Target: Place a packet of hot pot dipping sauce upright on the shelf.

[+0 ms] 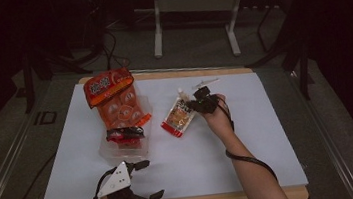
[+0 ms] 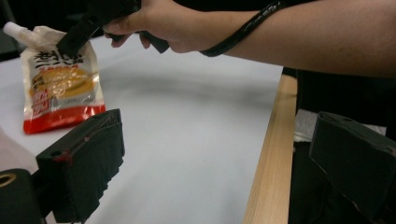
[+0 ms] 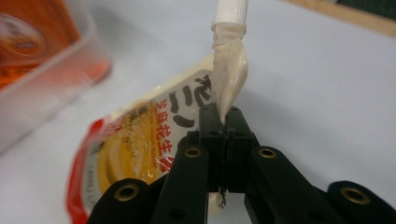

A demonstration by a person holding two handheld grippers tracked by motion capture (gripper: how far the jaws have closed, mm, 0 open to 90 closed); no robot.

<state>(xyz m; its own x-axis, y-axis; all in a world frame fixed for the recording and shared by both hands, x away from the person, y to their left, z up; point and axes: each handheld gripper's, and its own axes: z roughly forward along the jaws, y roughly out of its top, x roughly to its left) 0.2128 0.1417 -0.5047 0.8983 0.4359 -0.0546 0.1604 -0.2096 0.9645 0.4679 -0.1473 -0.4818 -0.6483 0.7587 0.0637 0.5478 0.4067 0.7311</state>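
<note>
Your right tongs (image 3: 223,128) are pressed together on the twisted neck of the spouted food pouch (image 3: 154,149), just below its white screw cap (image 3: 229,10); in the high view they meet the pouch (image 1: 179,117) at its far upper corner while its body lies flat on the counter (image 1: 249,136). Judge the pouch soft and pliable, its film probably slick, its filling free to sag away from the pinch. The gathered neck is the stiffest hold available; the flat body would likely buckle or slide.

Your left tongs (image 2: 210,154) stand spread and hold nothing, near the counter's front edge (image 2: 268,154), well apart from the pouch.

To the left of the right tongs, near the pouch but apart from it, a clear plastic tray (image 1: 145,133) carries an orange snack bag (image 1: 114,99) and a small dark red-printed packet (image 1: 125,133). That tray is the nearest obstacle to any leftward sweep. Just beyond the right tongs a thin pale item (image 1: 206,82) lies on the counter, too small to identify. Toward you and to the right the counter offers open surface.
</note>
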